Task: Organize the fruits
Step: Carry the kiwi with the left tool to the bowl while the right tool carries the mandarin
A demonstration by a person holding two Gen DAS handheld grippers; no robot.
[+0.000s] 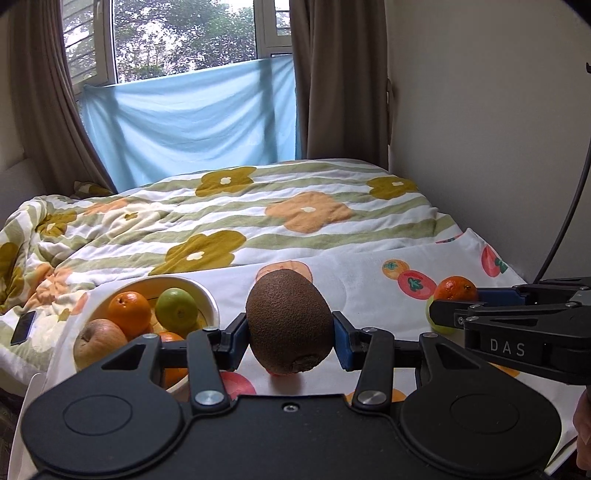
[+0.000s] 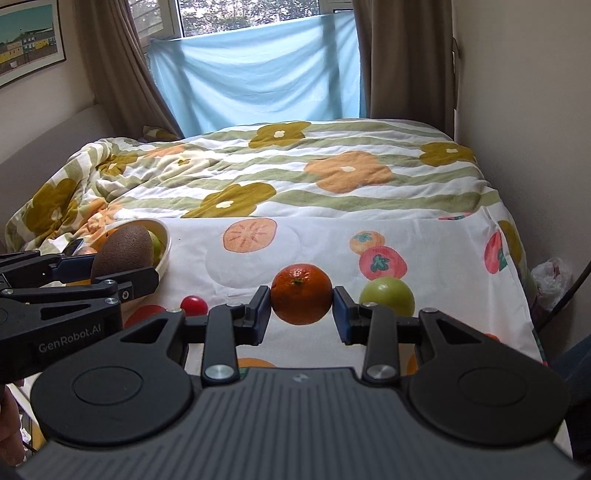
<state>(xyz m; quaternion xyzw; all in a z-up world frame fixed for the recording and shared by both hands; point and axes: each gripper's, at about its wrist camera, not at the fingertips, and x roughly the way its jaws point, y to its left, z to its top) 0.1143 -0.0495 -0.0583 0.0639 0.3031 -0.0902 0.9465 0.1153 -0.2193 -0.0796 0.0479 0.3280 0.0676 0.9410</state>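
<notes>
Left gripper (image 1: 290,328): pinching the kiwi (image 1: 289,322), right of the bowl (image 1: 207,295).
Right gripper (image 2: 302,308): pads against the tangerine (image 2: 301,294), far right of the bowl.
Green apple (image 2: 387,295): just beside the tangerine.

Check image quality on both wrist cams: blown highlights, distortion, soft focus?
Left wrist: window overexposed, trees washed out; fisheye bows the curtains, dark vignette in the top corners; kiwi in the left gripper sharp, soft shadow under it. Right wrist: same bright window, wall edges bowed; orange between the right gripper pads crisp, no motion blur.
</notes>
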